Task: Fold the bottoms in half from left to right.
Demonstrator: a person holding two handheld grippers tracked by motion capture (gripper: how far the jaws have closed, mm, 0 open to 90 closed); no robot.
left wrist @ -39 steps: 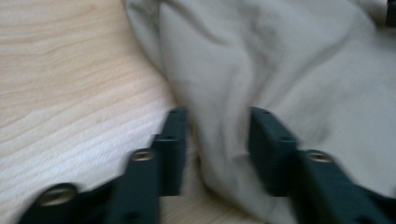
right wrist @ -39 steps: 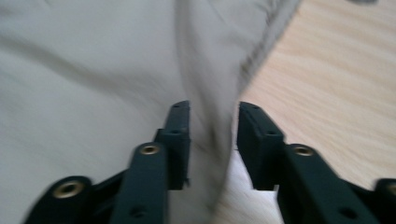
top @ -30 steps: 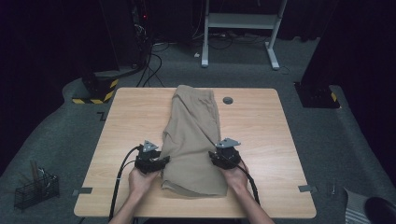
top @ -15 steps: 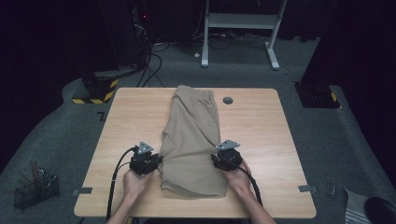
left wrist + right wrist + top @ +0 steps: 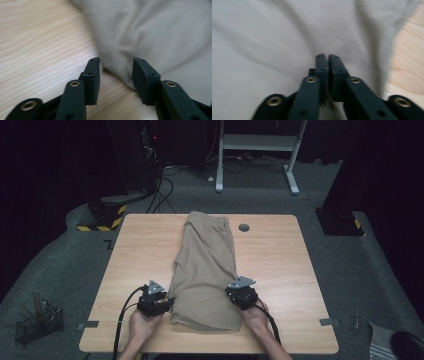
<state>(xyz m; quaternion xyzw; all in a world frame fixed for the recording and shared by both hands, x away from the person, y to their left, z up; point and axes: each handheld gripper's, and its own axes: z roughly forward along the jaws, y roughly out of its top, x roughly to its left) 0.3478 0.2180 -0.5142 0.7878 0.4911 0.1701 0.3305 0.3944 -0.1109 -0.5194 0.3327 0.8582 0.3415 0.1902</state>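
Dark room, cables on the floor, wire basket (image 5: 38,321) down left of the tabletop (image 5: 280,270). Khaki shorts (image 5: 207,270) lie folded lengthwise down the middle, near hem at my edge.

Left tongs (image 5: 170,300) sit at the left side of the hem. Jaws apart, they have just opened a touch, and the cloth edge lies between them in the left gripper view (image 5: 116,67), not yet pinched.

Right tongs (image 5: 233,291) are on the right side of the hem. Jaws together, just closed; in the right gripper view (image 5: 328,58) they meet over cloth, so I judge a fold is clamped, though the pinched bit itself is blurred.

Step in hand, as I read it: grip both near corners to fold the shorts away from me. To do it well, slide the lower left jaw under every layer before closing, match the right side's bite depth, lift both together.

Hard to tell: how many layers the right holds. Small dark disc (image 5: 244,227) on the far tabletop, cannot say what it is.
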